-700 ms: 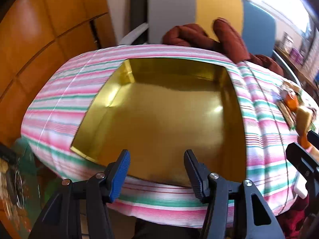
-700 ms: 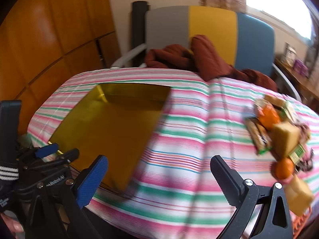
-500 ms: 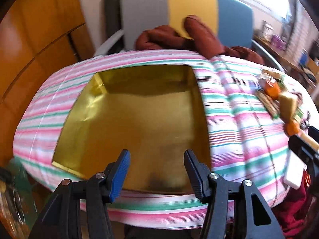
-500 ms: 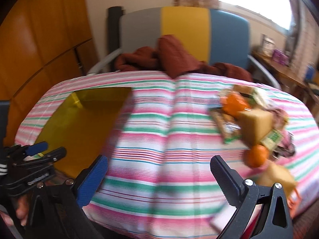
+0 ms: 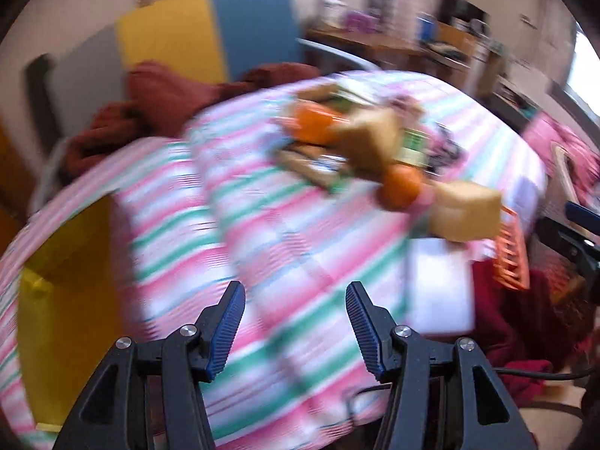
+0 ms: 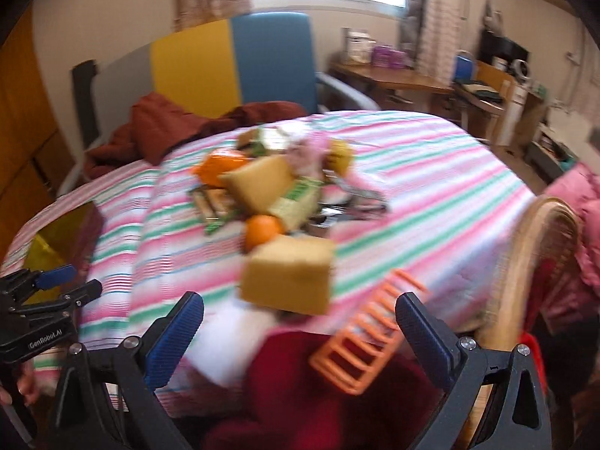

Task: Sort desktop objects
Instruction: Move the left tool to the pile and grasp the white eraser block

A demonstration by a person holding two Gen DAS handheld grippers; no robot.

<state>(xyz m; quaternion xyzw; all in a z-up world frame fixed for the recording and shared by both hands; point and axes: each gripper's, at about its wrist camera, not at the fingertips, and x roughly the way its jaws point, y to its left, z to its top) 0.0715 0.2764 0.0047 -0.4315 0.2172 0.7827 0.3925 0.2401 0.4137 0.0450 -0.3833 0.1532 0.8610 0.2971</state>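
A pile of desktop objects lies on the striped tablecloth (image 6: 431, 187): a yellow sponge block (image 6: 288, 273), an orange fruit (image 6: 262, 228), a second sponge block (image 6: 258, 183), an orange packet (image 6: 219, 167), snack bars (image 6: 212, 204) and a green-labelled pack (image 6: 300, 197). The pile also shows in the left wrist view, with the fruit (image 5: 401, 187) and the near sponge block (image 5: 465, 212). A gold tray (image 5: 63, 292) sits at the left. My left gripper (image 5: 294, 322) is open and empty over the cloth. My right gripper (image 6: 300, 333) is open and empty, just before the near sponge block.
An orange plastic rack (image 6: 367, 341) and a white sheet (image 6: 232, 341) hang at the table's near edge over red cloth (image 6: 318, 393). A grey, yellow and blue chair (image 6: 232, 63) with a brown garment (image 6: 168, 127) stands behind. A wooden chair back (image 6: 540, 262) is at the right.
Both views have swung to the right, from the gold tray toward the pile of objects. Both grippers stay open and empty. The current frames are motion-blurred.
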